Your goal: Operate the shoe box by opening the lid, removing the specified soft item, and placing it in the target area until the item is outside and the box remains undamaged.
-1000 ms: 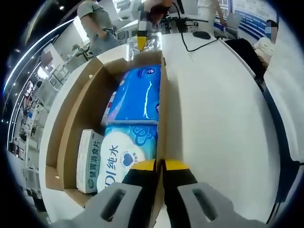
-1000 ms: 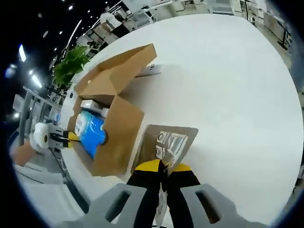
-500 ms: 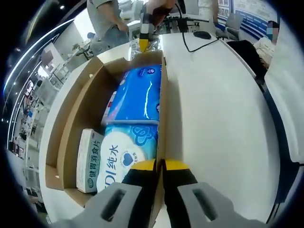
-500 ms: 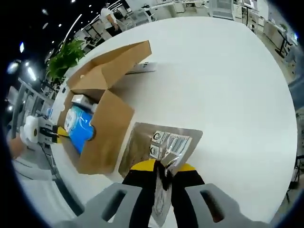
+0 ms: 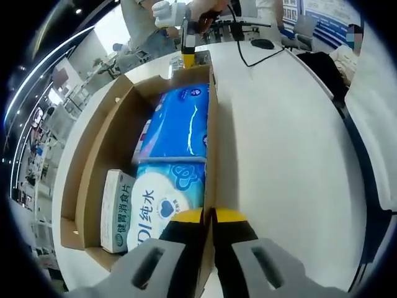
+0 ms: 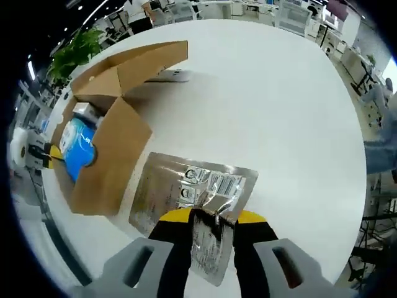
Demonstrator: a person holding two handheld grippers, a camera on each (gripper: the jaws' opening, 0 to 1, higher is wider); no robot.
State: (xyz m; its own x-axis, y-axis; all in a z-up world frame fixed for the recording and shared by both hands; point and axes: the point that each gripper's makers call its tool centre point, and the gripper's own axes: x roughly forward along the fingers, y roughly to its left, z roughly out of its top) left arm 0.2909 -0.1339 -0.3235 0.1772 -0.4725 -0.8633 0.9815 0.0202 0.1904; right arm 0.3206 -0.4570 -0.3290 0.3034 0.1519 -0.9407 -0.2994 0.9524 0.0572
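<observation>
Shoe box (image 5: 111, 155) fills the left gripper view, lid off and interior exposed: two blue tissue packs (image 5: 180, 124) lie along the near wall and a small white carton (image 5: 116, 211) sits beside them. The left gripper (image 5: 208, 215) has its jaws pressed together on the cardboard edge of the box wall, exactly as it did a second ago; the framing here has not shifted, so this hand is simply steadying the box. At the far end of the box the other gripper, seen small, has risen slightly over the last second.

In the right gripper view the change is plain. The right gripper (image 6: 209, 218) is clamped on the edge of a flat silvery foil pouch (image 6: 186, 192), and over the past second that pouch has spread out from a narrow brownish shape into a broad sheet lying on the white table (image 6: 279, 112). The box (image 6: 102, 155) has slid toward the left of the picture, which says the camera, and so the hand, has travelled away from it. The pouch now lies just beside the box's outer wall, apart from it, and looks to be resting on the table along most of its length.

My reading is that the soft item is already out and the box looks sound; what remains is letting go.
</observation>
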